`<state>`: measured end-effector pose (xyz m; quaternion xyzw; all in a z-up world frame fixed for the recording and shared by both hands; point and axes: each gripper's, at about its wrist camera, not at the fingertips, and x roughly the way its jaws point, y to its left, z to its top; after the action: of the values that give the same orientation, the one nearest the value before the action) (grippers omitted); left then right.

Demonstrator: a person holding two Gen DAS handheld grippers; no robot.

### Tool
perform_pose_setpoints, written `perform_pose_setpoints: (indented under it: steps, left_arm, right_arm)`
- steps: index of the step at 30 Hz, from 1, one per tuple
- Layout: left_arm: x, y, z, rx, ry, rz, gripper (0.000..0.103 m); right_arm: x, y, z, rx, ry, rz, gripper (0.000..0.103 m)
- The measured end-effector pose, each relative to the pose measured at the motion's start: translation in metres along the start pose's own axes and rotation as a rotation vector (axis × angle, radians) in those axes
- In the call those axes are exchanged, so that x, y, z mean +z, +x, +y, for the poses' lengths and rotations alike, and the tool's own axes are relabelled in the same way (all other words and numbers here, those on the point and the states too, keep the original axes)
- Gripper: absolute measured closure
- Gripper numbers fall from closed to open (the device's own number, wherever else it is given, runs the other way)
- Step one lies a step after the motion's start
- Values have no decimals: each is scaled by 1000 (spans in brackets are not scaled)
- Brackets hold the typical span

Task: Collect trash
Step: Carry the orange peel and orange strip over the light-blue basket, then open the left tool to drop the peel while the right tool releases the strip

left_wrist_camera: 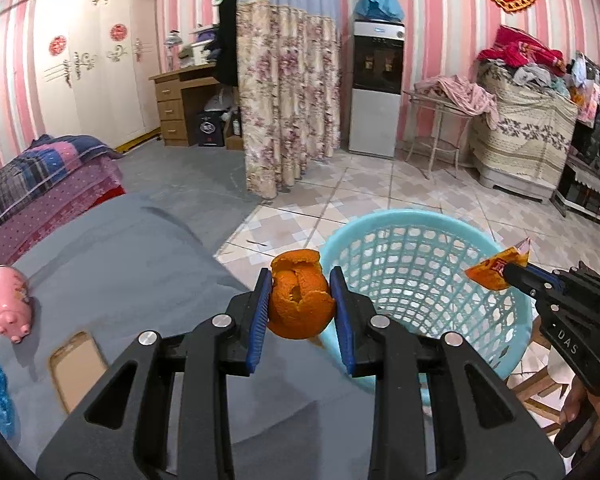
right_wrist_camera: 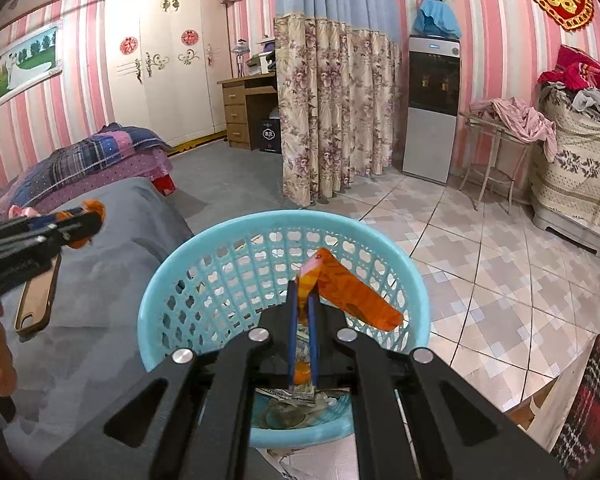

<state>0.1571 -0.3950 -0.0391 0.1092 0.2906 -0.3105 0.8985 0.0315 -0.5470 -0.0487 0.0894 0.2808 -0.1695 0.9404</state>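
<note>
The basket (right_wrist_camera: 168, 304) stands on the floor just right of the bed (right_wrist_camera: 112, 264), holding scraps (right_wrist_camera: 300, 400).

Pretty clearly someone's bedroom at home: a bed (right_wrist_camera: 100, 240) with folded quilts (right_wrist_camera: 96, 160), a white wardrobe (right_wrist_camera: 164, 64), pink striped walls. Also a water dispenser (right_wrist_camera: 432, 108) (plant on top) and piled laundry (right_wrist_camera: 580, 76).

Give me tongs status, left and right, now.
Left tongs: closed on the orange peel, near the basket rim.
Right tongs: closed on the orange wrapper, over the basket.
</note>
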Motion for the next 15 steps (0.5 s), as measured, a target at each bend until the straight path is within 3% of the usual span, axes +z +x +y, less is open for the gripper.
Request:
perform_pose_setpoints:
  steps: [15]
  left_arm:
    - [17, 68, -49, -104, 37, 69, 74]
  right_arm:
    - [1, 3, -16, -15, 42, -7, 98]
